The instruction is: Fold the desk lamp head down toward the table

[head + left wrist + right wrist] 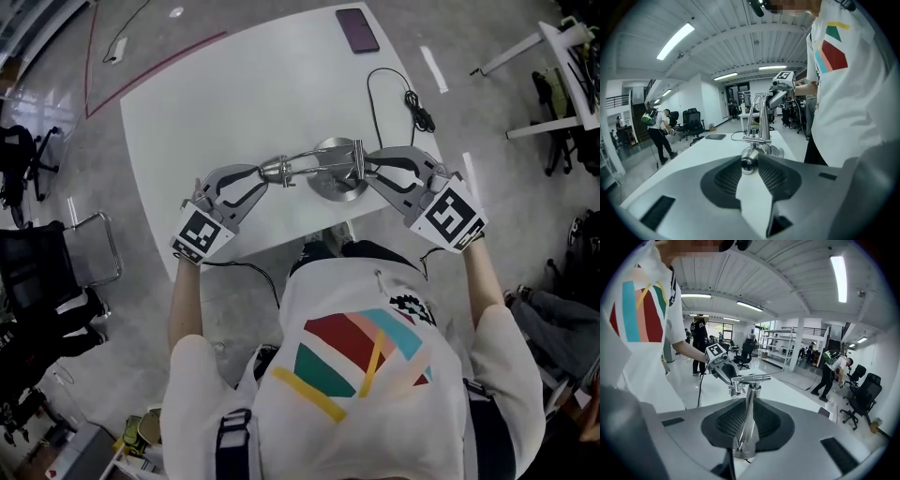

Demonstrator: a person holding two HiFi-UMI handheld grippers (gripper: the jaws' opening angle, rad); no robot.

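the desk lamp (323,167) stands near the front edge of the white surface (234,103), right in front of the person, its round base (339,184) flat on the top. the left claw (262,178) is clamped on the little chrome lamp head (278,170); in the left gripper view the head (749,161) sits pinched between the ribbed pads. the right claw (370,172) is closed on the upright post (749,418), low down near the base. from the right gripper view the arm (752,378) runs about level off the top of the post, so i'd say most of the fold is still to come.

to do it well, i'd keep the right claw dead still as the anchor and let only the left one travel, swinging the head down along the hinge's own arc, not pulling it straight. the chrome looks slippery, so a firm, slow press suits it. watch the base: it sits close to the edge, and a sideways tug could slide or tip it.
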